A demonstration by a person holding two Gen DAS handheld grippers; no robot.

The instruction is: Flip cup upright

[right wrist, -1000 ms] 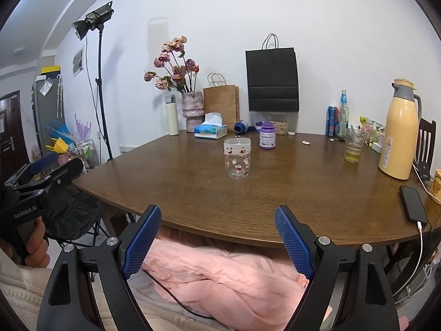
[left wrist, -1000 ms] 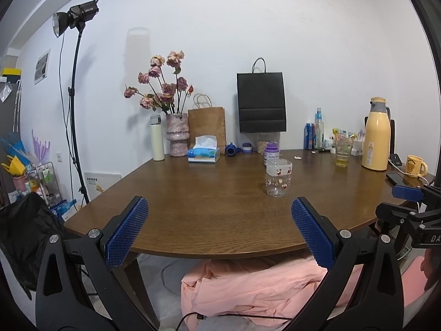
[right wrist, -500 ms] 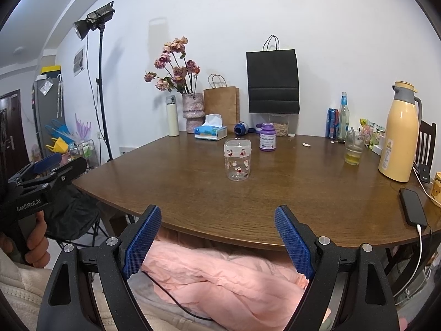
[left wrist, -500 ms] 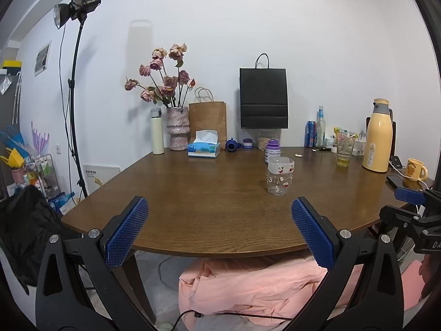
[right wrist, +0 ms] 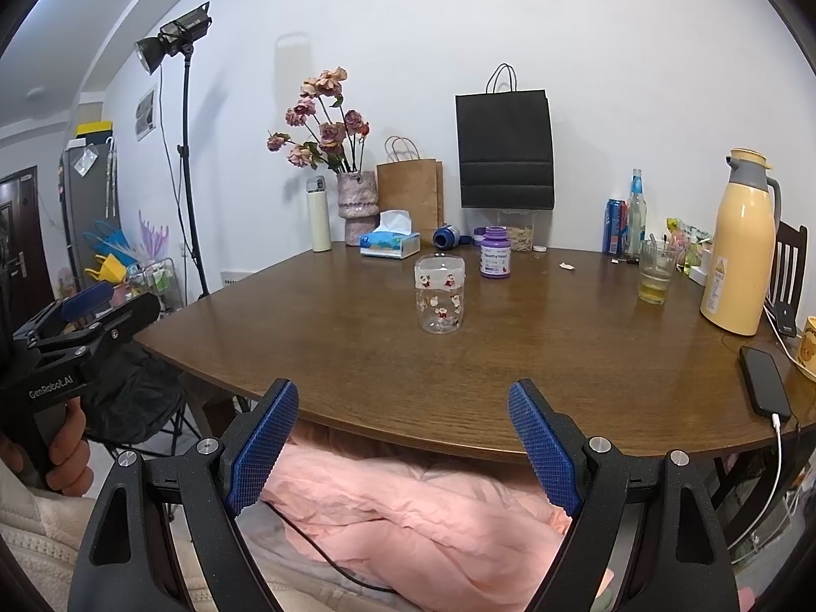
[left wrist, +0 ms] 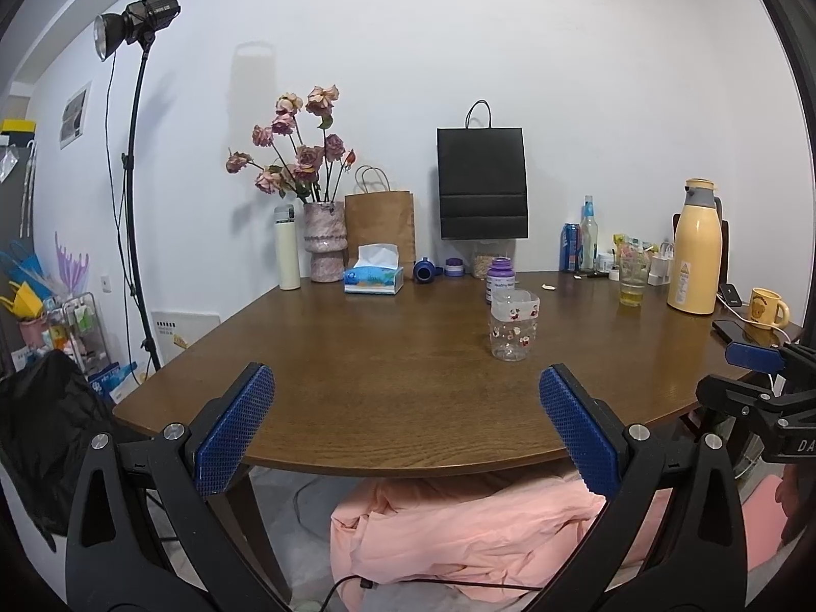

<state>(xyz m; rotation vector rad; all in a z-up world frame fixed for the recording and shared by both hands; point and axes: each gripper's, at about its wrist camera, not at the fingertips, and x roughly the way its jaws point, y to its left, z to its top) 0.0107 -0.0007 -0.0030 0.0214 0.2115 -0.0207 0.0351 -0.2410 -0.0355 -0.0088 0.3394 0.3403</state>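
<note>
A: Since a second ago the left tongs [left wrist: 408, 423] have drawn back a little and tipped lower; the worktop [left wrist: 387, 372] sits a touch higher in that view, and the cup [left wrist: 514, 325] has slid slightly rightward in it; the right view has hardly changed.

B: And the cup itself?

A: It stands on the worktop, clear plastic with small red figures; the banded end is on top; I cannot tell from here which end is the mouth; a purple bottle [left wrist: 499, 279] stands just behind it.

B: Are either tongs on it?

A: No; both are spread wide with nothing between the blue pads; the right tongs [right wrist: 403, 443] hang off the near edge of the worktop, with the cup [right wrist: 439, 293] well ahead of them and a little left of centre; the left tongs are likewise short of the edge, the cup ahead and to their right.

B: Anything else near?

A: A glass [right wrist: 657, 271] with yellow liquid and a cream flask [right wrist: 739, 250] stand to the right; a phone [right wrist: 764, 382] lies by the right edge; pink cloth [right wrist: 433, 520] shows below the worktop; a hand [right wrist: 66, 454] grips the left handle.
</note>
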